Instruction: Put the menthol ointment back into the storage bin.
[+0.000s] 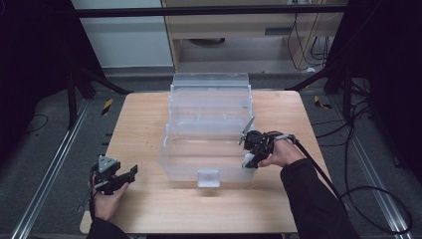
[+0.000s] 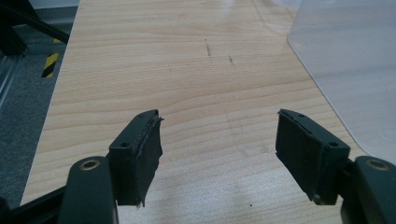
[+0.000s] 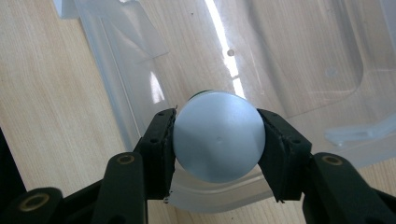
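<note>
A clear plastic box (image 1: 181, 167) with its lid (image 1: 210, 84) swung up at the back stands mid-table. My right gripper (image 1: 250, 152) hangs over the box's front right corner, pointing down, shut on a pale round object (image 1: 249, 160). In the right gripper view the jaws clamp the pale round object (image 3: 217, 140) from both sides above the box's rim and floor (image 3: 299, 65); a dark part peeks out behind its top. My left gripper (image 1: 132, 172) rests low at the table's front left, open, nothing between its fingers (image 2: 140, 154).
The wooden table (image 1: 139, 124) has bare room left of the box; the box's corner (image 2: 345, 56) sits to the left gripper's right. A white latch (image 1: 208, 178) marks the box's front wall. Cables (image 1: 368, 194) and dark frame legs lie beyond the table's edges.
</note>
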